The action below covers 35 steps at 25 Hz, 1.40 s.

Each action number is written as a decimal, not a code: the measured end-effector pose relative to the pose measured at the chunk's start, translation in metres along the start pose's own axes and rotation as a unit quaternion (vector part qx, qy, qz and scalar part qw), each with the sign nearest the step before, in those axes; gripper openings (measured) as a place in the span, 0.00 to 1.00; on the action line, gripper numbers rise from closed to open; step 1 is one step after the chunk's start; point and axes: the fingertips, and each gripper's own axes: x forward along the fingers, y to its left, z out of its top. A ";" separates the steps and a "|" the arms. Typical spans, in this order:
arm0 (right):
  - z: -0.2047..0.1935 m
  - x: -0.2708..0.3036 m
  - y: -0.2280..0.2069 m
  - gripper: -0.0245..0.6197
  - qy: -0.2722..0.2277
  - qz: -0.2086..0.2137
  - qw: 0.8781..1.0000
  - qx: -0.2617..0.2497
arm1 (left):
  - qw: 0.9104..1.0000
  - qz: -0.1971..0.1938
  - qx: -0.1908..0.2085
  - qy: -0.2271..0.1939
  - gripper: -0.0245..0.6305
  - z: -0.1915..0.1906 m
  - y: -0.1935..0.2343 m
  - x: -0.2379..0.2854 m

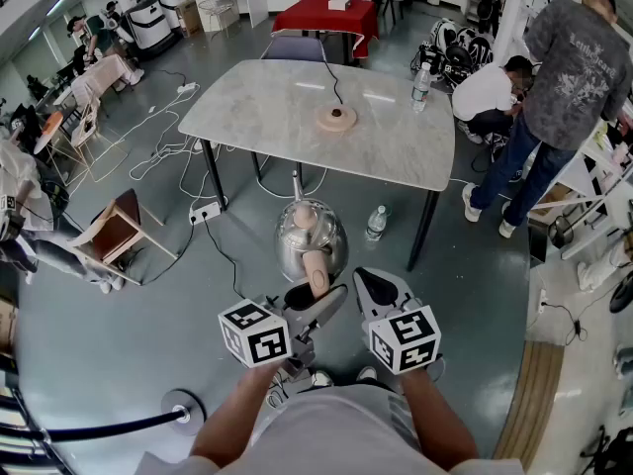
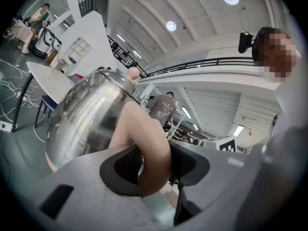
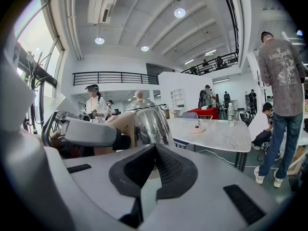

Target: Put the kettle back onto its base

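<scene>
Currently the kettle point(image 1: 310, 237) is clamped by its handle point(image 2: 144, 143) in the left gripper point(image 1: 318, 292), held off the near edge of the table point(image 1: 396, 156). The jaws of the right gripper point(image 1: 371, 287) are closed empty. The base point(image 1: 336, 118) is set mid-table.

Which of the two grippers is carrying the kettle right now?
The left gripper: its jaws clamp the tan handle of the kettle. The right gripper has its jaws together on nothing.

Grey plastic shells and black textured pads point(image 3: 168, 170) on left gripper point(image 1: 315, 303) and right gripper point(image 1: 368, 283). Each bears a white cube with black square markers: left cube point(image 1: 255, 332) at 7 o'clock, right cube point(image 1: 404, 338) at 5. Light grey short-sleeved shirt point(image 1: 336, 426) at 6 o'clock.
</scene>
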 end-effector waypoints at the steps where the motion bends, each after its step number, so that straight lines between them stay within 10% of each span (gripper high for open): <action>1: 0.001 0.001 0.001 0.04 0.000 0.000 1.000 0.001 | 1.000 -0.002 0.001 0.000 0.28 0.002 0.001 -0.001; 19: -0.001 0.034 0.011 0.05 0.002 -0.007 1.000 0.009 | 1.000 -0.005 -0.002 -0.001 0.29 0.018 0.032 -0.018; 35: 0.023 0.122 -0.071 0.05 0.004 0.011 1.000 0.028 | 1.000 0.003 -0.007 0.006 0.29 0.067 0.108 0.059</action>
